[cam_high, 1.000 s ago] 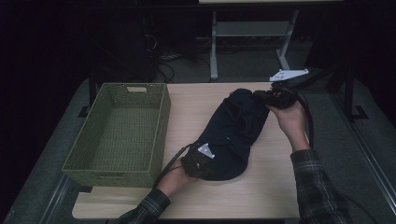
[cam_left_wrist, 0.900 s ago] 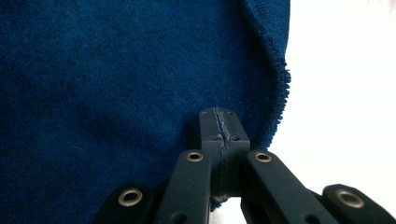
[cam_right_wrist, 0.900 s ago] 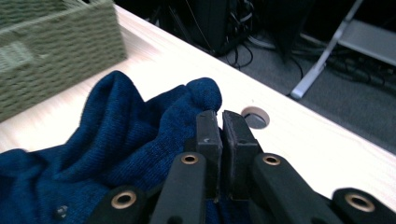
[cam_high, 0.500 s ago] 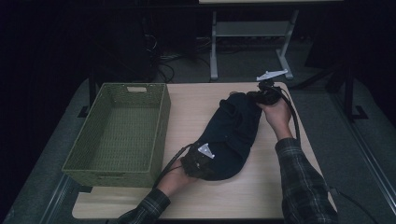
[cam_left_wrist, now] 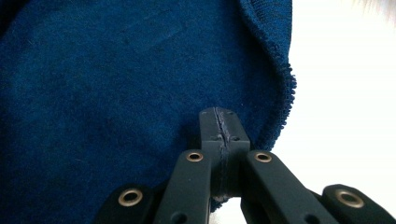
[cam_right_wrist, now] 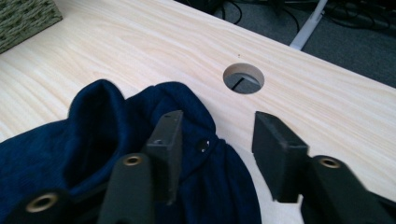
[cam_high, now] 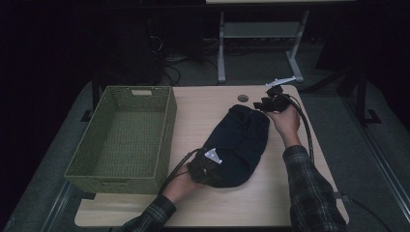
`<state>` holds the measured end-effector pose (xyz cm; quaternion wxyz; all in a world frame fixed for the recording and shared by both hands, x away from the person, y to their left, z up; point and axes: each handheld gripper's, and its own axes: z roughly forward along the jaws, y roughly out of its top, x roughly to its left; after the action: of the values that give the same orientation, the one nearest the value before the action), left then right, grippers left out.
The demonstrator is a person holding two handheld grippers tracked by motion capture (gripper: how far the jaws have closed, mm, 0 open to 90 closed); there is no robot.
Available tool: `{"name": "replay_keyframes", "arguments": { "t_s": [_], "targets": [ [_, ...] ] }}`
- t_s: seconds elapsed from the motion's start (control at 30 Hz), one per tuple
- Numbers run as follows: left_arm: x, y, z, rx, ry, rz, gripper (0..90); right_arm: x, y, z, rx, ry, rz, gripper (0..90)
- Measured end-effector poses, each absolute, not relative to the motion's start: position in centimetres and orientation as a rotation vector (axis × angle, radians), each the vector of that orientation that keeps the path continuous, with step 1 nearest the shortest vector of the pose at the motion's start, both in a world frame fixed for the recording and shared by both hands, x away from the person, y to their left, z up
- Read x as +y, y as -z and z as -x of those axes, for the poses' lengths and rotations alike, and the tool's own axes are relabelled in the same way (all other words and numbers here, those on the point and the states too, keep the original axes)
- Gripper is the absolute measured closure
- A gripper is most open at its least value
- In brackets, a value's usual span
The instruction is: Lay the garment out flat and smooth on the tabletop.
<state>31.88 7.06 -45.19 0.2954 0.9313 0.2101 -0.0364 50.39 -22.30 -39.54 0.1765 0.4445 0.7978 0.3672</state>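
The right gripper [cam_right_wrist: 215, 154] has come in from the side to the far end of the navy sweater [cam_high: 237, 145], jaws spread over its edge to grab, while the left gripper [cam_left_wrist: 219, 135] pinches the near hem.

Garment [cam_high: 239, 145] on table [cam_high: 203, 116], right of basket [cam_high: 123, 135].

From high up my scene is dim, the surroundings sinking into black beyond the pale wooden table [cam_high: 203, 208]. My left claw's camera is overexposed: the tabletop blows out to white glare beside the sharp dark blue knitted garment [cam_left_wrist: 116, 84]. My right claw's own black jaws blur close up.
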Motion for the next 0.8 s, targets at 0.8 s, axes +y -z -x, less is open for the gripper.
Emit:
{"name": "replay_keyframes", "arguments": {
  "t_s": [0.8],
  "targets": [
    [6.9,45.1,-31.8,0.547,0.078,-2.492,90.0,-24.1,39.9,-40.9,2.344,-1.131,-1.195,87.7]
  ]
}}
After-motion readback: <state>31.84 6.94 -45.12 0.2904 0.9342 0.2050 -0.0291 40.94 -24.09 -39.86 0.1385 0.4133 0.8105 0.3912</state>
